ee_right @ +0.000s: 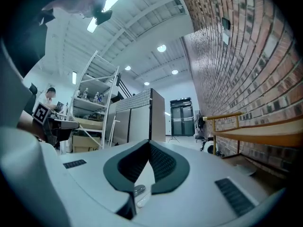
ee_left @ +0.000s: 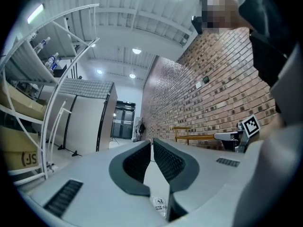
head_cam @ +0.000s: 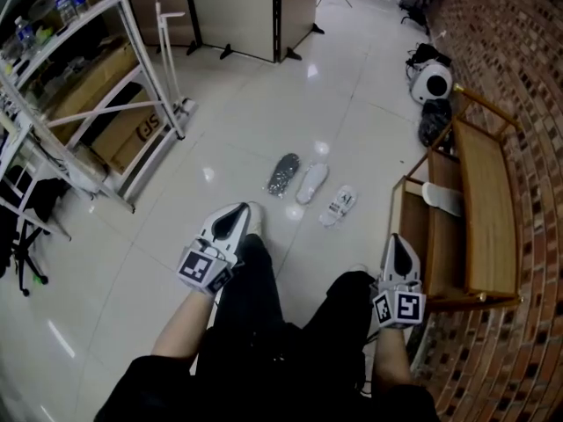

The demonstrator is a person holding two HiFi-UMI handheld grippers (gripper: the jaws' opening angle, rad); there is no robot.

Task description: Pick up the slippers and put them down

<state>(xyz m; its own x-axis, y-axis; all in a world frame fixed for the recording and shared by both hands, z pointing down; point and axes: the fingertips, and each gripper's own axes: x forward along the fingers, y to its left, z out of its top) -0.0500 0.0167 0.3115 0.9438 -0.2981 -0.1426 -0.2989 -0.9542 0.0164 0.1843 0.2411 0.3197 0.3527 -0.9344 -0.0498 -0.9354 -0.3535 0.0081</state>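
Observation:
Three slippers lie side by side on the pale tiled floor ahead: a dark glittery slipper [head_cam: 283, 175], a plain white slipper [head_cam: 311, 183] and a white printed slipper [head_cam: 339, 205]. Another white slipper [head_cam: 442, 198] rests on the wooden rack [head_cam: 486, 202]. My left gripper [head_cam: 240, 213] [ee_left: 152, 142] is held level above my left leg, short of the slippers, jaws together and empty. My right gripper [head_cam: 396, 241] [ee_right: 149, 142] hovers beside the rack, jaws also together and empty. Under the left jaws the printed slipper [ee_left: 160, 205] shows; under the right jaws the dark slipper [ee_right: 138, 190].
White metal shelving [head_cam: 132, 69] with cardboard boxes [head_cam: 92, 86] stands at the left. A brick wall [head_cam: 528, 77] runs along the right behind the rack. Beige partition panels [head_cam: 237, 11] stand at the back, with a white helmet [head_cam: 431, 82] and a dark bag [head_cam: 435, 120] near the wall.

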